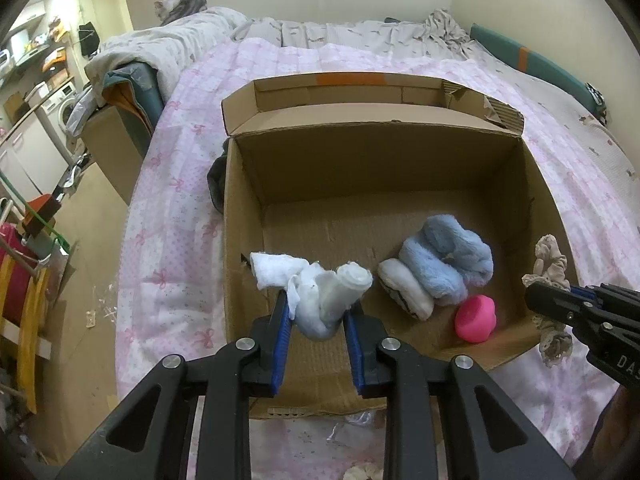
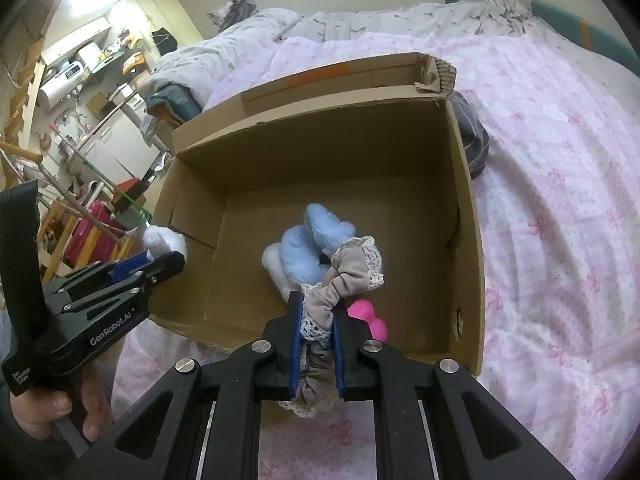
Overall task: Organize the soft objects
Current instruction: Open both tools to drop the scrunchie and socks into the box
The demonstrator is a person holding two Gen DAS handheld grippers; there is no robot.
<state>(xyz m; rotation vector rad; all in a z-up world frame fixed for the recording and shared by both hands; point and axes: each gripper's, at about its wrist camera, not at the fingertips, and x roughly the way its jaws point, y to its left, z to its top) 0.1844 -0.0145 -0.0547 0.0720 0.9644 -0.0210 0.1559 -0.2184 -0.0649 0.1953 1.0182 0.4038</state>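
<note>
A rolled white cloth point(image 1: 320, 296) is clamped in the left gripper point(image 1: 316, 320) above the cardboard box's point(image 1: 240, 216) near-left corner, its roll lying crosswise. A lace-edged scrunchie point(image 2: 340, 276) is pinched in the right gripper point(image 2: 318, 320) over the near edge; box floor lies directly below both.

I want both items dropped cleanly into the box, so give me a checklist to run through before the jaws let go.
1. Left gripper jaws shut on the white cloth: ok.
2. Right gripper jaws shut on the beige scrunchie: ok.
3. White cloth over the cardboard box floor: ok.
4. Scrunchie clear of the box rim: cannot tell.
5. Bare floor left beside the blue plush and pink toy: ok.
</note>
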